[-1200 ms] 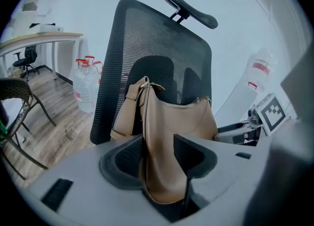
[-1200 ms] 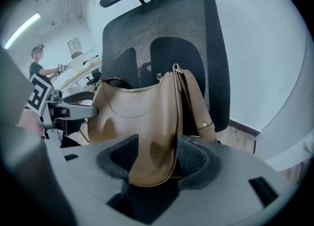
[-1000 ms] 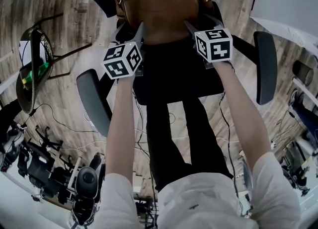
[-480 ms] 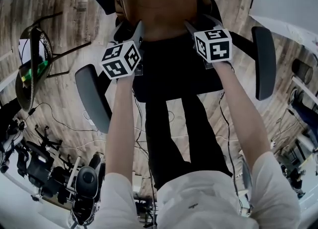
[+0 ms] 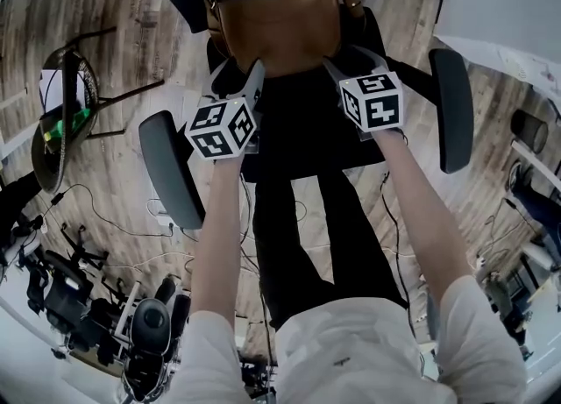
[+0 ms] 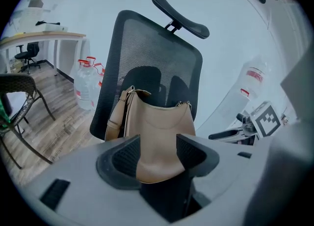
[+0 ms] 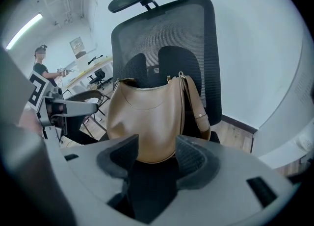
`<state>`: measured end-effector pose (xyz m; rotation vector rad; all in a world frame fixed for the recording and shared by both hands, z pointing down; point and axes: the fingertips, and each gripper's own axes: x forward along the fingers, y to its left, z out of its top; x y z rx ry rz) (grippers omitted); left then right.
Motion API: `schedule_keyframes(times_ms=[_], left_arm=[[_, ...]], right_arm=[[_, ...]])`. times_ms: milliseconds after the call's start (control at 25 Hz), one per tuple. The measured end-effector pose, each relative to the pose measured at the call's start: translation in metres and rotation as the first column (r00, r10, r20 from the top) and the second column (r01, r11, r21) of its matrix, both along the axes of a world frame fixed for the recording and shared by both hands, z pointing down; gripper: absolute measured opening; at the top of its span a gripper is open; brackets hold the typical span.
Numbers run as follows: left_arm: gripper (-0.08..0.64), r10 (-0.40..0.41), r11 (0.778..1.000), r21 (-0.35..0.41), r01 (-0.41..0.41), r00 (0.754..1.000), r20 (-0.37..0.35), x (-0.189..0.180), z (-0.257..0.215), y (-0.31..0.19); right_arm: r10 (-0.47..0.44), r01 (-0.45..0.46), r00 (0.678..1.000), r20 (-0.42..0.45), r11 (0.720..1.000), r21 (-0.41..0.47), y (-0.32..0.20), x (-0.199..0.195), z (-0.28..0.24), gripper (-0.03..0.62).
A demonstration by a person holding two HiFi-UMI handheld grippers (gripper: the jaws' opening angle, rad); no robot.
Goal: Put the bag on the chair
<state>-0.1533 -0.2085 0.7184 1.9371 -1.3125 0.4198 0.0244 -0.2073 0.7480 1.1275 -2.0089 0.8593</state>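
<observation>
1. The brown bag (image 5: pixel 279 25) stands upright at the back of the black office chair's seat (image 5: pixel 302 126) and leans on the mesh backrest (image 6: pixel 147 48).
2. Its strap (image 7: pixel 198 111) hangs folded down one side of the bag, in front of the backrest.
3. The left gripper (image 6: pixel 158 154) points at the bag's lower half. Its fingers (image 6: pixel 122 159) are spread apart; the bag's rounded bottom shows in the gap, but the pads do not press on it.
4. The right gripper (image 7: pixel 157 159) is just beside it, aimed at the same bag. Its fingers (image 7: pixel 194 161) are also apart, with the bag's bottom edge and the dark seat visible between them and nothing clamped.
5. In the head view both grippers sit over the seat, side by side. The left armrest (image 5: pixel 171 170) and the right armrest (image 5: pixel 451 109) flank them on the outside.
6. The curved headrest (image 6: pixel 179 14) rises above the backrest.
7. The person's legs (image 5: pixel 298 236), in dark trousers, stand right against the seat's front edge.
8. To the left on the wooden floor (image 5: pixel 114 43) stands a dark wire-legged chair (image 5: pixel 57 122), well apart from the office chair.
9. Loose cables (image 5: pixel 105 209) trail over the floor near the left armrest.
10. The left gripper view shows water bottles (image 6: pixel 86 80) against the wall, beside a counter (image 6: pixel 44 36).
11. In the right gripper view a second person (image 7: pixel 41 65) stands far back in the room.
</observation>
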Motion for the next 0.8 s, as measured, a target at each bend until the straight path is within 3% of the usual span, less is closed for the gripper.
schedule_keyframes(times_ms=[440, 800], left_arm=[[0.215, -0.006, 1.0, 0.021, 0.006, 1.0, -0.025, 0.011, -0.048, 0.029], [0.215, 0.014, 0.999, 0.052, -0.012, 0.999, -0.041, 0.024, -0.091, 0.049]], right_arm=[[-0.029, 0.026, 0.997, 0.065, 0.999, 0.04, 0.031, -0.006, -0.05, 0.229], [-0.11, 0.105, 0.993, 0.033, 0.988, 0.115, 0.045, -0.008, -0.096, 0.218]])
